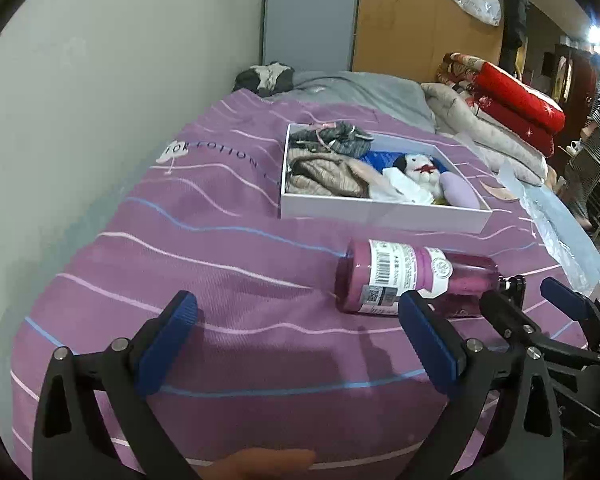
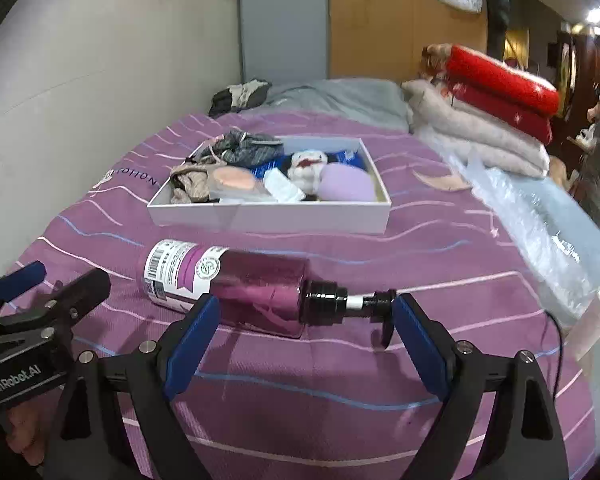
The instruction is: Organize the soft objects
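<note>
So there's one pink see-through plastic pump bottle lying on its side on the purple striped bedspread, just in front of the shallow white cardboard box, long axis running across, pump pointing right. Both tools are spread wide and gripping nothing: left tool, right tool. The box's soft stuff is a jumble, hard to count.

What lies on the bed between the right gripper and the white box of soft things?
A pink pump bottle lies on its side between the right gripper and the white box. The right wrist view shows it.
</note>
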`<state>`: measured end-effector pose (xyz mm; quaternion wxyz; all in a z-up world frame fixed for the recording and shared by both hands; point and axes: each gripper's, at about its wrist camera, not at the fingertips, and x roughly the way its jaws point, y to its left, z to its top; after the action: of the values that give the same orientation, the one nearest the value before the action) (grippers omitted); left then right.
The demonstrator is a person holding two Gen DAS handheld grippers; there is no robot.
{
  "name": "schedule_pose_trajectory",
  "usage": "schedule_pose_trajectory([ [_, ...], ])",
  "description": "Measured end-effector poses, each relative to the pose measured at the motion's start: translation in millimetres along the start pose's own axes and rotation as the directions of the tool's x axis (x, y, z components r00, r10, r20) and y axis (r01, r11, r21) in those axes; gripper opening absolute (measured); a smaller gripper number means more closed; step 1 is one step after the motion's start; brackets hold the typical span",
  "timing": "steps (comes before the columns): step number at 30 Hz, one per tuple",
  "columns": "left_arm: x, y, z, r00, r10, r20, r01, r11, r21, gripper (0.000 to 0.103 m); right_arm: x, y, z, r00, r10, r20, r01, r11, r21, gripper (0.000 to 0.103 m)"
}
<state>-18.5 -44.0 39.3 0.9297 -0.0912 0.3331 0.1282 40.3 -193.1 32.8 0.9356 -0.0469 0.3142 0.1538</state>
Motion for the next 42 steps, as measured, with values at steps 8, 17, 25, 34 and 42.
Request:
schedule_pose_trajectory([
  [8, -2.1, -2.9, -2.6, 1.000, 0.016, 0.009, -0.016, 1.000, 0.018, 0.098, 0.4, -1.7, -1.3, 1.000, 0.007, 0.005, -0.007, 1.000, 0.009, 0.089],
  [17, -0.2, -7.8, -2.8, 0.999, 0.037, 0.007, -0.037, 0.998, 0.048, 0.098, 1.8, -6.5, -1.7, 1.000, 0.014, -0.002, -0.014, 0.999, 0.033, 0.089],
  [25, 1.2, -9.7, -3.2, 0.999, 0.040, 0.005, -0.040, 0.997, 0.063, 0.098, 8.4, -6.3, -1.9, 0.999, 0.004, -0.036, -0.003, 1.000, 0.031, 0.089],
  [34, 1.3, -10.3, -2.8, 0.999, 0.040, 0.004, -0.041, 0.997, 0.068, 0.098, 7.5, -7.4, -2.6, 0.999, 0.006, -0.036, -0.005, 0.999, 0.038, 0.089],
  [42, 3.3, -10.7, -3.0, 0.999, 0.041, -0.004, -0.040, 0.997, 0.070, 0.098, 9.5, -7.7, -2.8, 0.999, 0.006, -0.043, -0.005, 0.999, 0.040, 0.089],
])
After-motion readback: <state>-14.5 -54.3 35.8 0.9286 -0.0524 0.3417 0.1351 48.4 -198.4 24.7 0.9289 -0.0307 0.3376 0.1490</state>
